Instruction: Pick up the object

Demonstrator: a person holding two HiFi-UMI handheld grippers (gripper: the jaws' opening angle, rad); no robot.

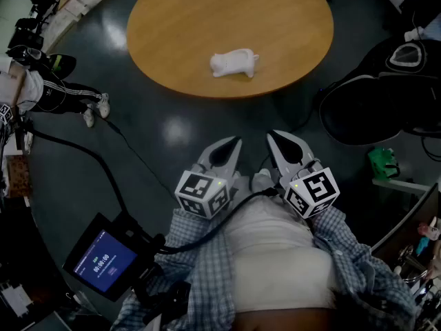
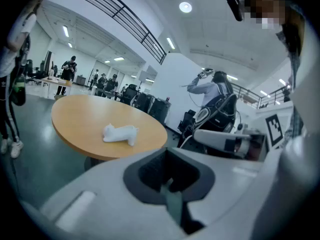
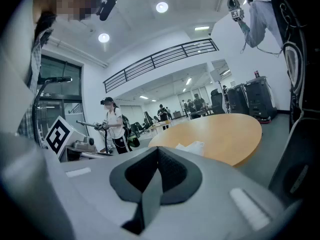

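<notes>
Left gripper [image 1: 236,142]: nearest, jaws pressed together, nothing between them.
Right gripper [image 1: 271,136]: just beside the left one, jaws likewise closed and empty.
White animal figure [image 1: 233,63]: lying on its side well ahead of both tips, touching neither.
Round wooden table [image 1: 172,19]: under the figure, beyond both grippers.

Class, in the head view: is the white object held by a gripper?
No, the white object lies on the round table, away from the left gripper and right gripper.
</notes>
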